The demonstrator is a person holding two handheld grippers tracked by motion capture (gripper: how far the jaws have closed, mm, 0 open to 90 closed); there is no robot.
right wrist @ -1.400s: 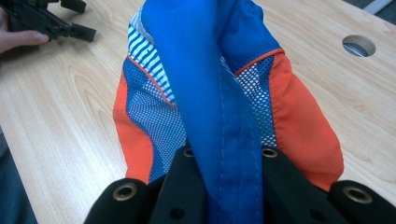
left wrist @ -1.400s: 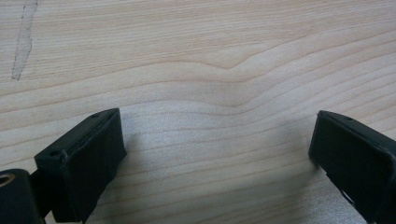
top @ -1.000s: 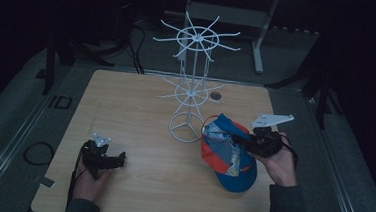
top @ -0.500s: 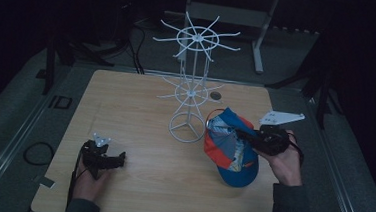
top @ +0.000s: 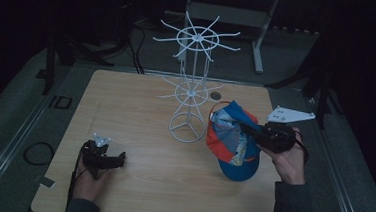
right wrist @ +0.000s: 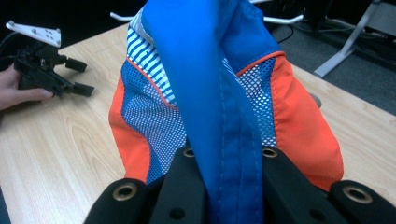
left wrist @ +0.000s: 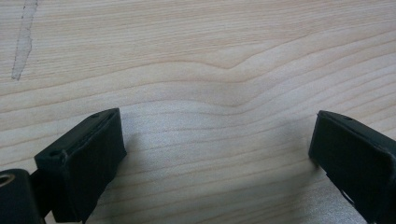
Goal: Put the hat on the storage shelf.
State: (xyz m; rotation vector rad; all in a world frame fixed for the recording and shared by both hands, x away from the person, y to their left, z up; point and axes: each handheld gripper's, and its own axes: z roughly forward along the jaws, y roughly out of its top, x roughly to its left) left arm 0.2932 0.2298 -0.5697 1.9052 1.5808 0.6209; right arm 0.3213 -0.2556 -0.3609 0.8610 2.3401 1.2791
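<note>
Right gripper (right wrist: 224, 186) jaws clamp the cap (right wrist: 224, 84), hiding the rack; left gripper (left wrist: 219, 154) gapes.

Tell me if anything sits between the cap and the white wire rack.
Nothing visible does. The right claw is clamped on the cap, which sits just right of the wire rack base, with bare table between them. The left claw rests open, far off.

It looks like a dim lab or recording room. A pale wooden tabletop (top: 140, 112) stands on grey carpet, with cables (top: 137, 47) and the metal legs of a desk (top: 258, 45) beyond its far edge.
</note>
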